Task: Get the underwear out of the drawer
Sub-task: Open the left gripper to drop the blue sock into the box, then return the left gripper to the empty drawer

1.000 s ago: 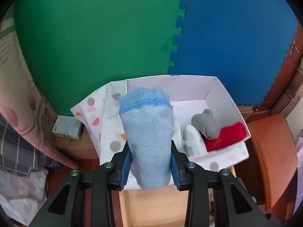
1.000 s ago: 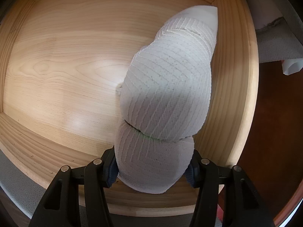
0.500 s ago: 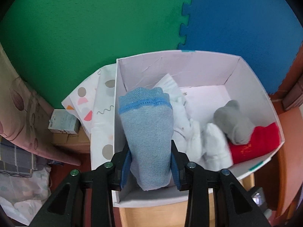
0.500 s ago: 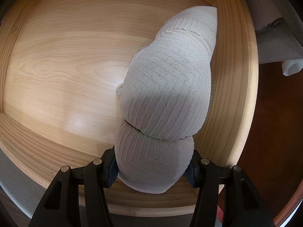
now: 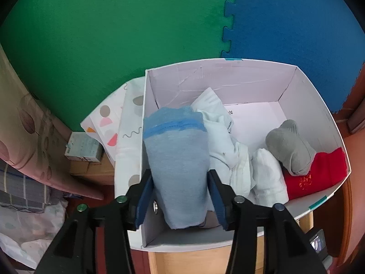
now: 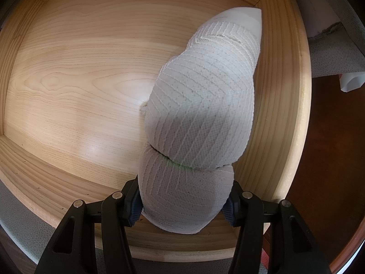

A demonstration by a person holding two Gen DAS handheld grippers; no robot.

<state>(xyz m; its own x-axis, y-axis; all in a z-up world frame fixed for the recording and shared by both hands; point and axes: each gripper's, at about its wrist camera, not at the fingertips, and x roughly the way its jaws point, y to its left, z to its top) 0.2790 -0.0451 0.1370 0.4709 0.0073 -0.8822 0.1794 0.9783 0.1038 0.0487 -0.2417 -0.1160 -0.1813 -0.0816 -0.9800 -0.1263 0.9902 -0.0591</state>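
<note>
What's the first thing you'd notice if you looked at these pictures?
A rolled light blue garment fills the left view, between the opening fingers of the left gripper over a white box that holds a grey sock and a red cloth at its right end. In the right view, a ribbed white roll is pinched in the right gripper above the wooden drawer.

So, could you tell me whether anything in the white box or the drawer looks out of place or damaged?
Nothing looks damaged or spilled. The white box only looks untidy: a pale crumpled garment, a grey sock and a red cloth lie loosely heaped. The wooden drawer is bare apart from the white roll.
</note>
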